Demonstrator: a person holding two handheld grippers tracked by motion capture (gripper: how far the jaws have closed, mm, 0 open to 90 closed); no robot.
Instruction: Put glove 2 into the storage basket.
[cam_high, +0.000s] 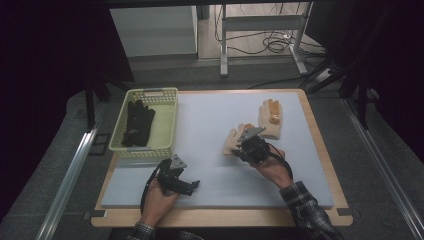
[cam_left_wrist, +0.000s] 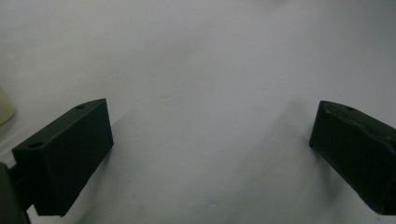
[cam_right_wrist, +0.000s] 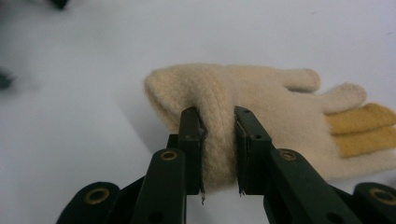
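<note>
Two cream knit gloves with orange-yellow fingertips lie on the white mat. My right gripper (cam_high: 246, 146) (cam_right_wrist: 219, 135) is shut on the cuff of the nearer cream glove (cam_high: 233, 140) (cam_right_wrist: 261, 98), pinching a fold of its knit. The other cream glove (cam_high: 270, 119) lies flat just beyond it. A black glove (cam_high: 136, 122) rests inside the pale yellow basket (cam_high: 167, 122) at the left. My left gripper (cam_high: 192, 186) (cam_left_wrist: 210, 144) hovers low over bare mat near the front edge, jaws wide open and holding nothing.
The white mat (cam_high: 210, 175) covers a wooden table (cam_high: 320, 150). The basket stands at the mat's far left corner. Table legs and cables (cam_high: 270, 42) are on the floor beyond the table. Dark curtains flank both sides.
</note>
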